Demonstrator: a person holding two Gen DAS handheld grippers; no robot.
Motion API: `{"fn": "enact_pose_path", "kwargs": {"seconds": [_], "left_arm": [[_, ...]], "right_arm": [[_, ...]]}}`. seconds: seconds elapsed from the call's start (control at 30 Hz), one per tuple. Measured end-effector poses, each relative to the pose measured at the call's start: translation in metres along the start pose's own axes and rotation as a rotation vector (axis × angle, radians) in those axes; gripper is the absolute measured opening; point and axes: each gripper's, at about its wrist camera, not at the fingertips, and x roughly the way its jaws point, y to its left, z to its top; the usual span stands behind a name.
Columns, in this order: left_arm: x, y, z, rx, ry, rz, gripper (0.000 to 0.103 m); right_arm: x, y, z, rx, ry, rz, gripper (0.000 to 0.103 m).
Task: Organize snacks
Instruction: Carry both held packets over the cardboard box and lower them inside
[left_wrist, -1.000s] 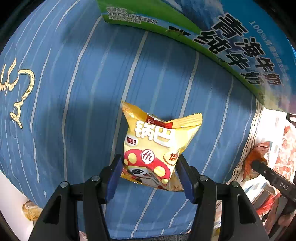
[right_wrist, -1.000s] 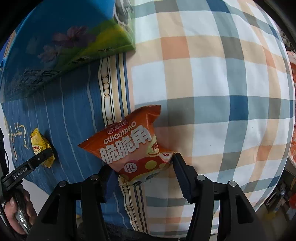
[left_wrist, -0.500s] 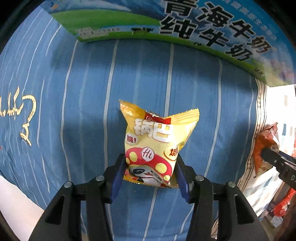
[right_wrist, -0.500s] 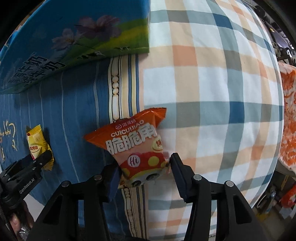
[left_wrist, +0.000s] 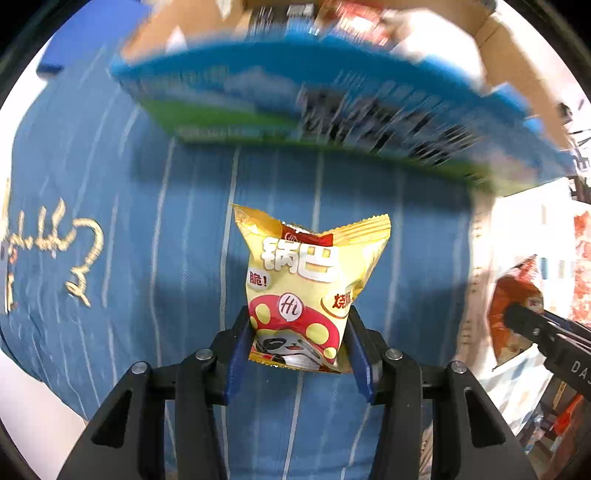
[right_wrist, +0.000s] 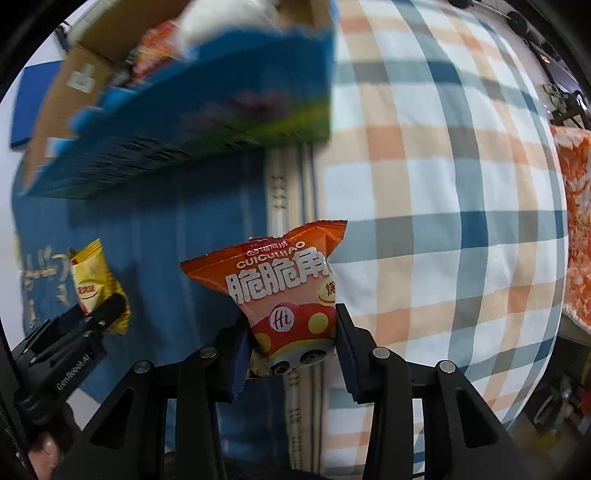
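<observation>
My left gripper (left_wrist: 297, 345) is shut on a yellow snack packet (left_wrist: 303, 280) with a red mushroom print, held above the blue striped cloth (left_wrist: 129, 229). An orange snack packet (right_wrist: 284, 288) sits pinched in my right gripper (right_wrist: 291, 349), over the seam between blue cloth and plaid cloth (right_wrist: 443, 206). A blue and green milk carton box (left_wrist: 332, 110), blurred, stands open ahead; other packets show inside it (right_wrist: 155, 51). In the right wrist view the left gripper (right_wrist: 99, 314) and its yellow packet (right_wrist: 92, 284) appear at left. The orange packet (left_wrist: 513, 314) shows at right in the left wrist view.
The box's brown cardboard flaps (right_wrist: 88, 74) stand up behind its blue wall. An orange patterned cloth (right_wrist: 576, 221) hangs at the far right. A hand (right_wrist: 44, 446) holds the left gripper's handle at the lower left.
Both grippers have risen and tilted up with their packets. The box has dropped lower in both views, and its open top and contents now show.
</observation>
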Motion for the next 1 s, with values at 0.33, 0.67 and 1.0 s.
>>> {"fn": "enact_pose_path", "kwargs": {"seconds": [0.33, 0.67, 1.0], "left_arm": [[-0.113, -0.011, -0.004, 0.074, -0.212, -0.018, 0.045], [-0.183, -0.003, 0.027, 0.089, -0.345, -0.052, 0.045], [-0.19, 0.02, 0.094, 0.09, -0.344, -0.066, 0.045]], "right_arm": [[-0.104, 0.03, -0.021, -0.057, -0.155, 0.026, 0.043], [-0.149, 0.071, 0.003, -0.086, -0.254, 0.019, 0.043], [-0.155, 0.1, 0.066, -0.077, -0.28, 0.088, 0.043]]}}
